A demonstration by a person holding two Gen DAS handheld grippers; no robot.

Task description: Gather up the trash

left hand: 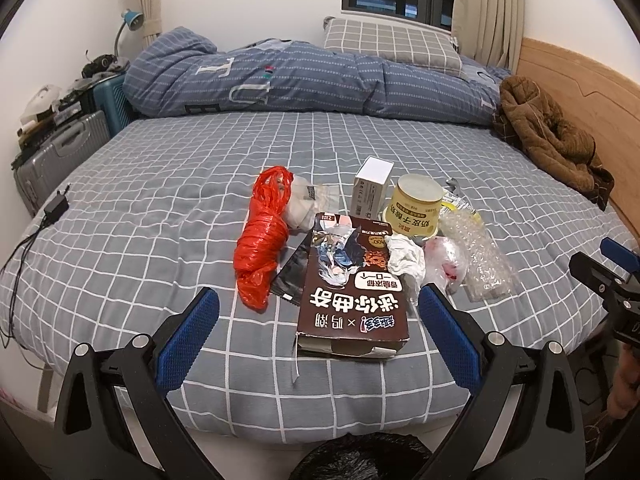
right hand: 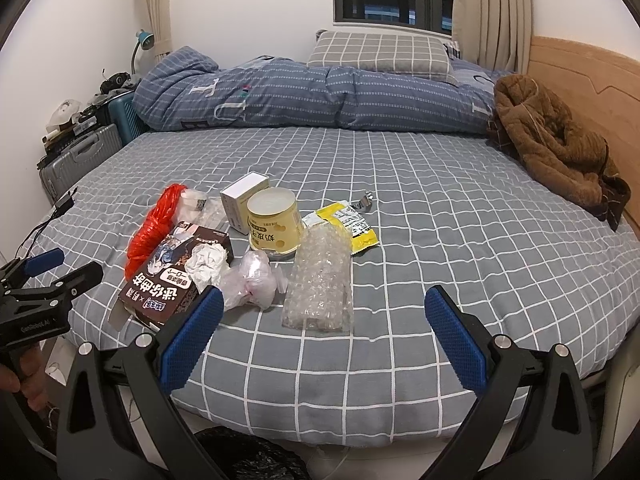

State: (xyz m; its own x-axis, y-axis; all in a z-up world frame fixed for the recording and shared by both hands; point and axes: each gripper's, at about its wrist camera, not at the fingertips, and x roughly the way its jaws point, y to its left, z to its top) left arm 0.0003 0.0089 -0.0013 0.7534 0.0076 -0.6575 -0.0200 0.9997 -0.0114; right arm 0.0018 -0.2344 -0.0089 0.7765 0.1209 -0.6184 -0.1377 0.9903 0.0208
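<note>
A heap of trash lies on the grey checked bed (left hand: 160, 208): a red plastic bag (left hand: 262, 236), a brown cookie box (left hand: 352, 280), a white small box (left hand: 372, 188), a yellow tub (left hand: 416, 208), crumpled white paper (left hand: 406, 258), a clear bag (right hand: 252, 280), bubble wrap (right hand: 320, 280) and a yellow wrapper (right hand: 352, 226). My left gripper (left hand: 318, 304) is open and empty, just in front of the cookie box. My right gripper (right hand: 324, 304) is open and empty, in front of the bubble wrap. A black-lined bin (left hand: 360, 458) sits below the bed edge.
A folded blue quilt (left hand: 300, 80) and pillow (left hand: 392, 42) lie at the back. A brown jacket (left hand: 552, 136) lies by the wooden headboard. Suitcases (left hand: 60, 156) stand at the left. A black charger (left hand: 56, 206) with cable lies on the bed's left edge.
</note>
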